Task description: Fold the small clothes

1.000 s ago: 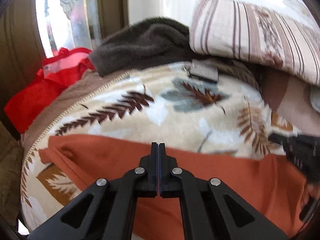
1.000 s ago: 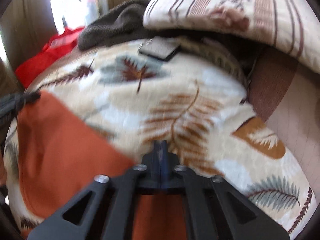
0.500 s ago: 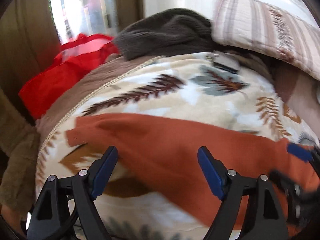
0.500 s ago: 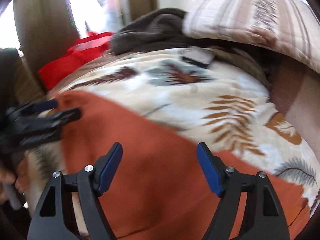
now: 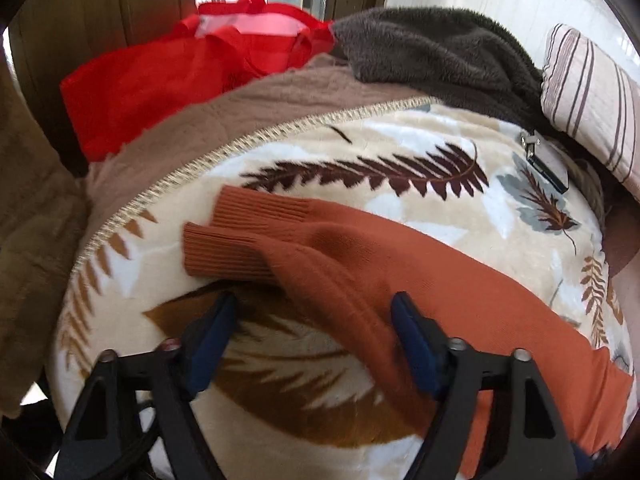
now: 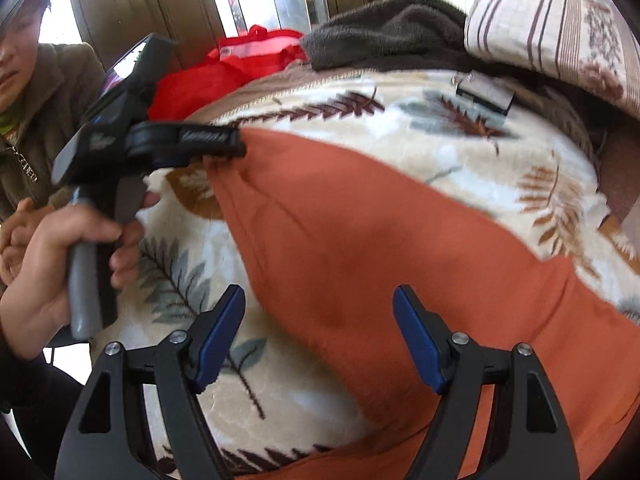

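Observation:
A rust-orange knit garment (image 5: 400, 264) lies flat on a leaf-print blanket (image 5: 360, 148), its two ribbed cuffs (image 5: 240, 236) stacked at the left. My left gripper (image 5: 314, 332) is open and empty, just in front of the cuffs; its right finger lies over the sleeve's edge. In the right wrist view the garment (image 6: 380, 240) fills the middle. My right gripper (image 6: 318, 332) is open and empty over its near part. The left gripper (image 6: 224, 144) shows there too, held in a hand at the garment's left corner.
A red bag (image 5: 180, 68), a dark fleece (image 5: 432, 48) and a striped pillow (image 5: 592, 104) sit at the blanket's far side. A small dark flat device (image 5: 544, 160) lies on the blanket near the pillow. The person (image 6: 24, 80) is at the left.
Both grippers were shut a second ago and have opened, letting go of the garment. The left view has shifted left, now showing the stacked cuffs.

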